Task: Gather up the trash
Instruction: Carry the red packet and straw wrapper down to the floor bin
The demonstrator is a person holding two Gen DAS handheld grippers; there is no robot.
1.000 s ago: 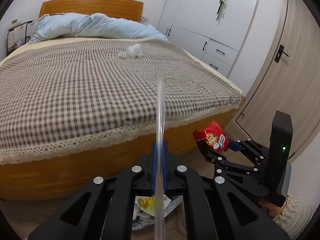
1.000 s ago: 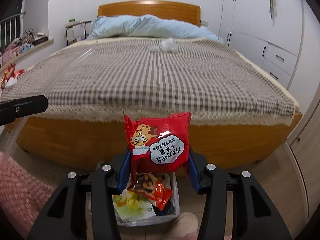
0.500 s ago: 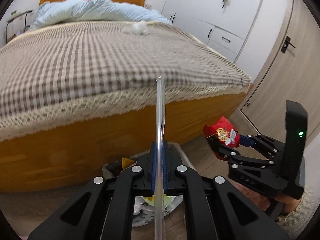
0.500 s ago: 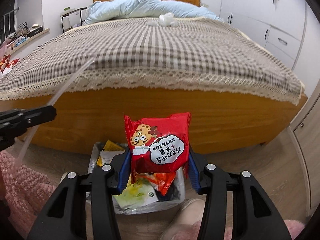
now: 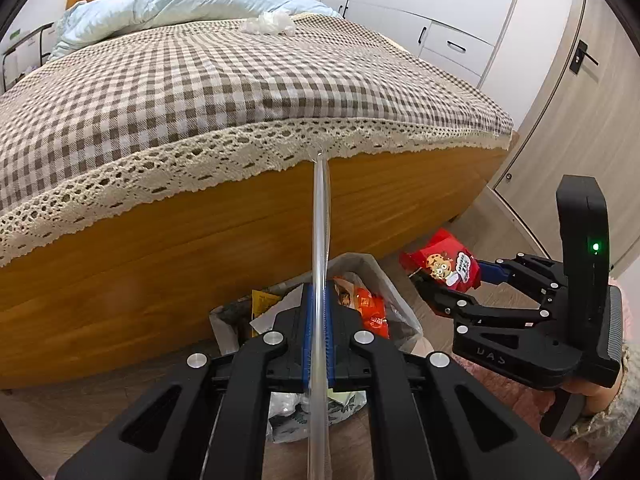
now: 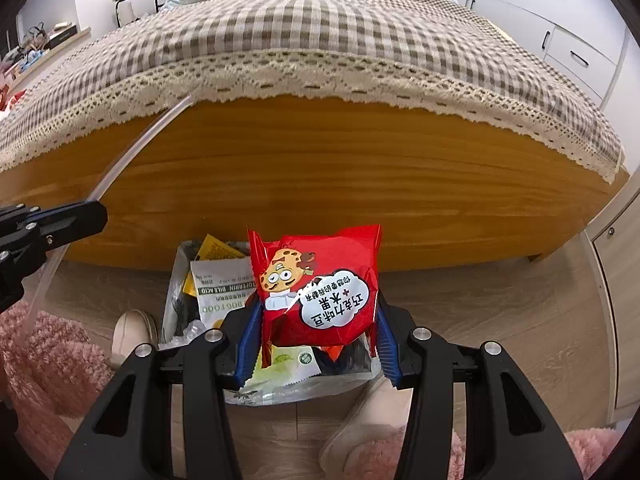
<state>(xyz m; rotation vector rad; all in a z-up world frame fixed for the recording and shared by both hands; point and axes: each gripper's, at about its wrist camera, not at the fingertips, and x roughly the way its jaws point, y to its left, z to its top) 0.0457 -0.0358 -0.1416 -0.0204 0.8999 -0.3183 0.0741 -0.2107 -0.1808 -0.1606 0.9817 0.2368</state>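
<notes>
Descent over the last second brought both grippers from bed (image 5: 240, 80) height to just above the trash bag (image 6: 176, 280). Left gripper (image 5: 318, 320) clenched a clear straw (image 5: 321, 216); right gripper (image 6: 316, 340) grasped the red snack packet (image 6: 320, 280), so release seemed next.
</notes>
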